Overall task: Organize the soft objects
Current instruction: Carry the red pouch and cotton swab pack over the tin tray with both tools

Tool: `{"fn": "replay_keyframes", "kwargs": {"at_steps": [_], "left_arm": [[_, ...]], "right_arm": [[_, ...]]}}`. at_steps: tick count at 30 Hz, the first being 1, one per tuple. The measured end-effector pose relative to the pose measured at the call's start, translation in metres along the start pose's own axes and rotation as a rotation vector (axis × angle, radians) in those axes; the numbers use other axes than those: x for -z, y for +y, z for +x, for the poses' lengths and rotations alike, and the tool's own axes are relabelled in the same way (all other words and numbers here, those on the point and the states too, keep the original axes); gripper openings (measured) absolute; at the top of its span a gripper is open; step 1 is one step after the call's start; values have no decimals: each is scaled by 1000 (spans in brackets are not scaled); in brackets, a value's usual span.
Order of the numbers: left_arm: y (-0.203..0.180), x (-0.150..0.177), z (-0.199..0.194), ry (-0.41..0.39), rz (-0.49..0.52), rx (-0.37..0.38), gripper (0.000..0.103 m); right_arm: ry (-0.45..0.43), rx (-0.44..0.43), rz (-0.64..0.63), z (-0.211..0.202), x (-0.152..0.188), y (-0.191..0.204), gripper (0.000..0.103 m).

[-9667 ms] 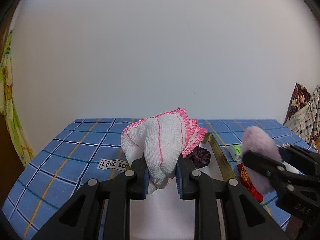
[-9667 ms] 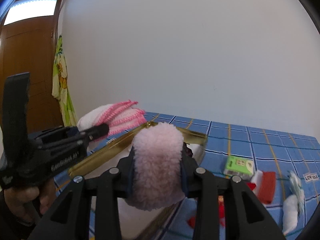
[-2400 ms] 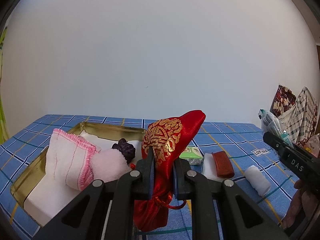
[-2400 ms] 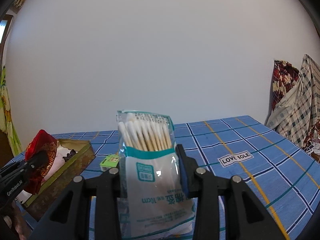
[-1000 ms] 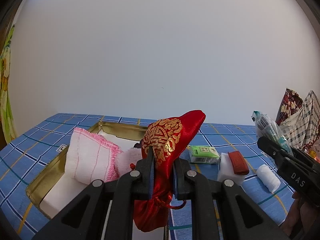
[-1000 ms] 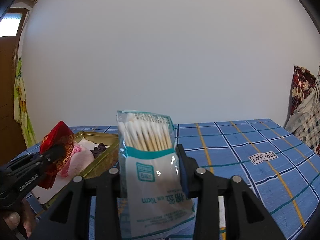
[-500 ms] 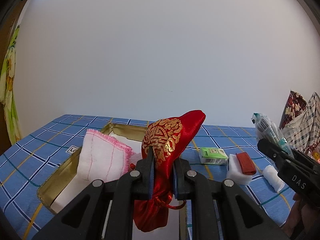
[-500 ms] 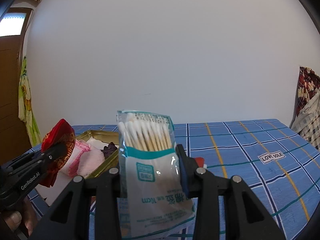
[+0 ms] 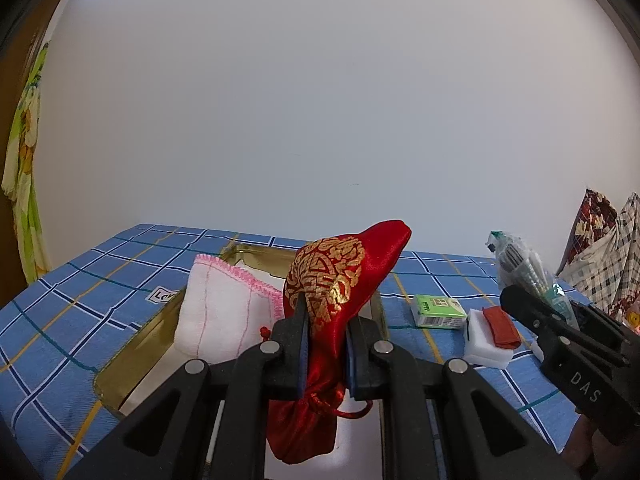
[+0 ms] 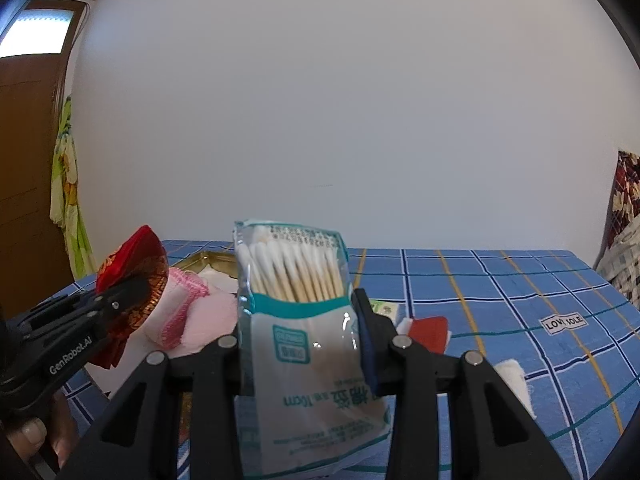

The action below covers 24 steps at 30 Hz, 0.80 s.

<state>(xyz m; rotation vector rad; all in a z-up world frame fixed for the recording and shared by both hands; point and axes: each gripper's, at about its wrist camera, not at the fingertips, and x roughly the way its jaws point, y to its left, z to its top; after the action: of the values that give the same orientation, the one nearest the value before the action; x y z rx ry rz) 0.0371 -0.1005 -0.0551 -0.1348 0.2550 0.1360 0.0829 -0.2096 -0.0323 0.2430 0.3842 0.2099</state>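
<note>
My left gripper [image 9: 325, 344] is shut on a red and gold drawstring pouch [image 9: 340, 272] and holds it above the near end of the gold tin [image 9: 132, 352]. A white cloth with pink edging [image 9: 224, 312] lies in the tin; it also shows in the right wrist view [image 10: 178, 312] beside a pink fluffy pad [image 10: 212, 316]. My right gripper [image 10: 302, 344] is shut on a bag of cotton swabs [image 10: 296, 308], held above the blue checked tablecloth [image 10: 520, 300] right of the tin. The pouch [image 10: 132, 276] and left gripper show at its left.
On the cloth right of the tin lie a green packet [image 9: 438, 310], a white foam block with a red piece on top [image 9: 494, 338], and a white roll [image 10: 514, 380]. Patterned fabric [image 9: 608, 256] hangs at the far right. A door [image 10: 28, 184] stands left.
Both grippers have kept their holds and drifted left: the tin and white cloth have slid toward the middle of both views. Earlier still, the cloth and pink pad were put in the tin.
</note>
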Motion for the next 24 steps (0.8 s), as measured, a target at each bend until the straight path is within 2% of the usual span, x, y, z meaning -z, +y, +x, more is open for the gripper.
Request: {"fn": "replay_keyframes", "kwargs": {"at_steps": [9,24], "left_arm": [[8,-1,2,3,-23,-14,15],[31,-1,6,23,-59,-35,15]], "right_arm": [[6,-24,-20,8,-1,17,37],[23,-71,-55,7,1,22,38]]}}
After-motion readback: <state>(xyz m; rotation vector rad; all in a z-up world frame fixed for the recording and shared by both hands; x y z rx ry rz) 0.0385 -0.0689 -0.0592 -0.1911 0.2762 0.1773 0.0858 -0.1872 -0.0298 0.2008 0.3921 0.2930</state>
